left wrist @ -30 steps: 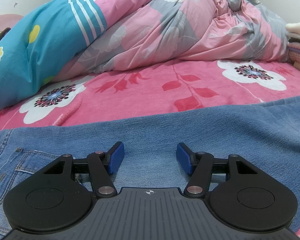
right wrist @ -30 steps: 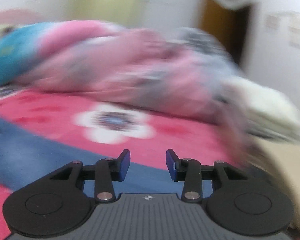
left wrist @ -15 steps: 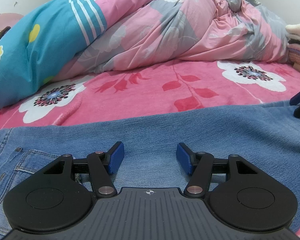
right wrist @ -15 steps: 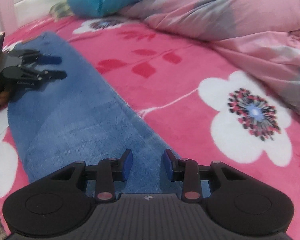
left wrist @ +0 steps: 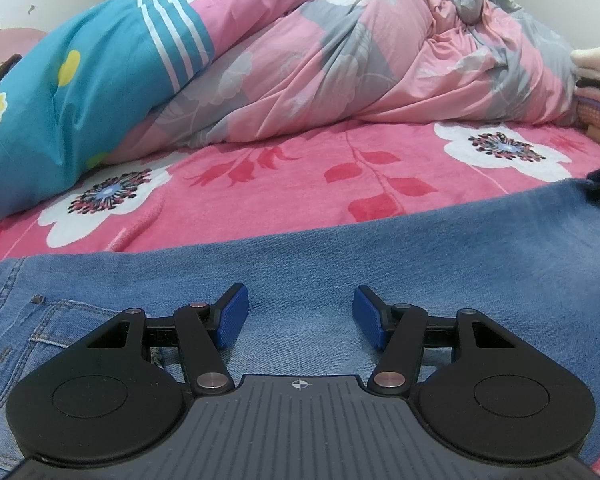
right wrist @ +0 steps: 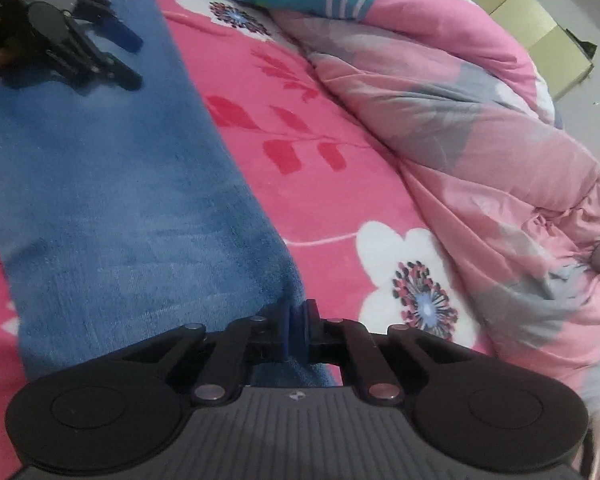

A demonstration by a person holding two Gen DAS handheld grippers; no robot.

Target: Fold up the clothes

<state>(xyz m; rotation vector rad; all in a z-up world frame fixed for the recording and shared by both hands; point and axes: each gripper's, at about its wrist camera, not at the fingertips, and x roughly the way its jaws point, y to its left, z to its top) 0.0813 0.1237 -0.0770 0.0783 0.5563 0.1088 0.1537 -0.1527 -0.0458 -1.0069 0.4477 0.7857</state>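
Down on the bed the jeans [left wrist: 340, 272] lie flat across the pink floral sheet [left wrist: 260, 184], a long blue strip of denim; their waist end with pocket stitching runs off the left edge of my left camera, and the hem end is partly hidden under my right gripper's body in the other view. How many layers sit between my right pads I cannot make out, since the pads cover the cloth there. My right gripper [right wrist: 298, 330] has its jaws pressed together, pinching the far edge of the denim near the hem. My left gripper [left wrist: 300, 322] has its jaws spread about halfway, hovering low over the denim near the waist with nothing between the pads; whether its tips touch the cloth I cannot tell. From my right camera it shows small at the far left [right wrist: 96, 52]. Beyond the jeans, a bunched pink, grey and teal duvet [left wrist: 300, 72] fills the far side.
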